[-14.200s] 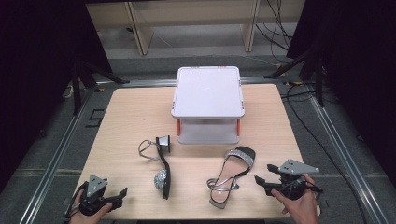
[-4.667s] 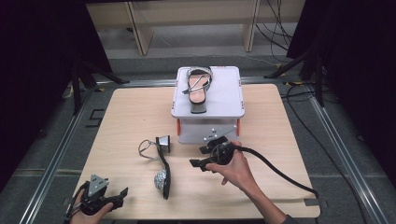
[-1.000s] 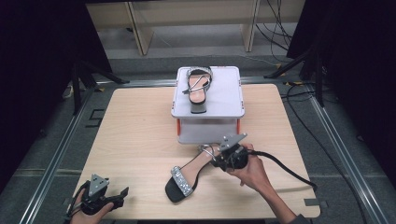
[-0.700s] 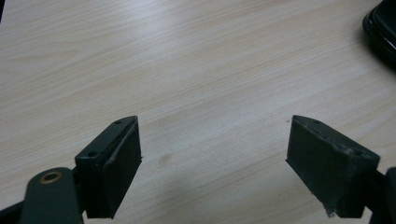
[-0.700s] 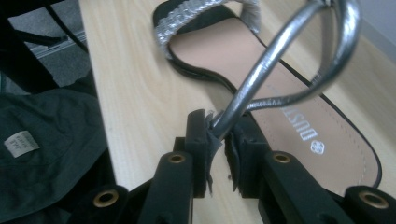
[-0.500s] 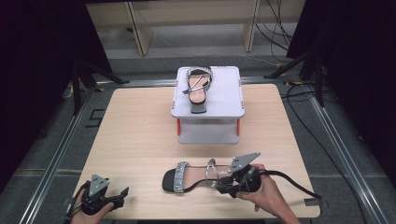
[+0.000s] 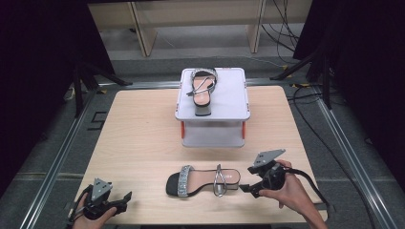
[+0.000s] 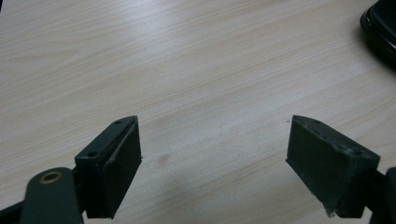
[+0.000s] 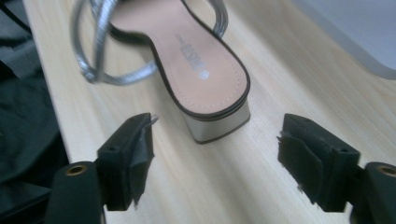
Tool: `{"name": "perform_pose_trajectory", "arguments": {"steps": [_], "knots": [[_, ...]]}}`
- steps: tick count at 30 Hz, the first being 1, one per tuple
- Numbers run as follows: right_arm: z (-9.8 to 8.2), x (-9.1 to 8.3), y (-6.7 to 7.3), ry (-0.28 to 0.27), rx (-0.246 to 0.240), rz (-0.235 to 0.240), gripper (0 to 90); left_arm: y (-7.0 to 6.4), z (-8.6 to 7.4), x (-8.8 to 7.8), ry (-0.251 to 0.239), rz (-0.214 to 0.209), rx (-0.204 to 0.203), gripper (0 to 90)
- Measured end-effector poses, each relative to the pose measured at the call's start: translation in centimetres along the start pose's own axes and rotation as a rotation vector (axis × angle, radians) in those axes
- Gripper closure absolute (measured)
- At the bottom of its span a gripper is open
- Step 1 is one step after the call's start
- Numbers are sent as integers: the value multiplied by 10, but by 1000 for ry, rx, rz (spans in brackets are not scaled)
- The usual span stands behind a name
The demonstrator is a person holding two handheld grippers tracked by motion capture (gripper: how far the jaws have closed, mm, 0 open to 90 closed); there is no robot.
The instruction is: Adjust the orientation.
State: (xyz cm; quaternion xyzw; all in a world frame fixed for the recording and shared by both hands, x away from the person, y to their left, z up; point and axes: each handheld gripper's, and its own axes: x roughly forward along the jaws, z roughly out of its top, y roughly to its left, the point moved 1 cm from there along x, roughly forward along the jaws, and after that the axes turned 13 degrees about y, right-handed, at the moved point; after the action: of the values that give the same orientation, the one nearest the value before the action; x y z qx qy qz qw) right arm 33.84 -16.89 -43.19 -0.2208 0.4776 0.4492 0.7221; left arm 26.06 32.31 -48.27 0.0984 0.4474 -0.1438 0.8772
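Note:
A silver-strapped sandal lies flat on the wooden table near its front edge, toe to the left. My right gripper sits just right of its heel. In the right gripper view the jaws have just been opening and now stand wide, with the heel just ahead of the gripper and touching neither pad. A matching sandal rests on the lid of the white box. My left gripper rests open at the front left, and in its own view the gripper has bare wood between its jaws.
The white box stands at the table's middle back, with orange clips on its sides. A cable trails from the right gripper over the right front corner. A dark rounded edge shows at the top right of the left gripper view.
The right hand brought the sandal toward the front edge and laid it flat, then opened off the heel and drew back to the right. The left gripper stayed still.

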Motion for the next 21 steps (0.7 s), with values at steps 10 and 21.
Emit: {"name": "perform_pose_trajectory", "arguments": {"steps": [10,21], "knots": [[18,34,-10,-3,-85,45,283,1,0,0,10,7,11,172],[0,25,24,52,-127,97,343,1,0,-2,4,15,13,172]]}}
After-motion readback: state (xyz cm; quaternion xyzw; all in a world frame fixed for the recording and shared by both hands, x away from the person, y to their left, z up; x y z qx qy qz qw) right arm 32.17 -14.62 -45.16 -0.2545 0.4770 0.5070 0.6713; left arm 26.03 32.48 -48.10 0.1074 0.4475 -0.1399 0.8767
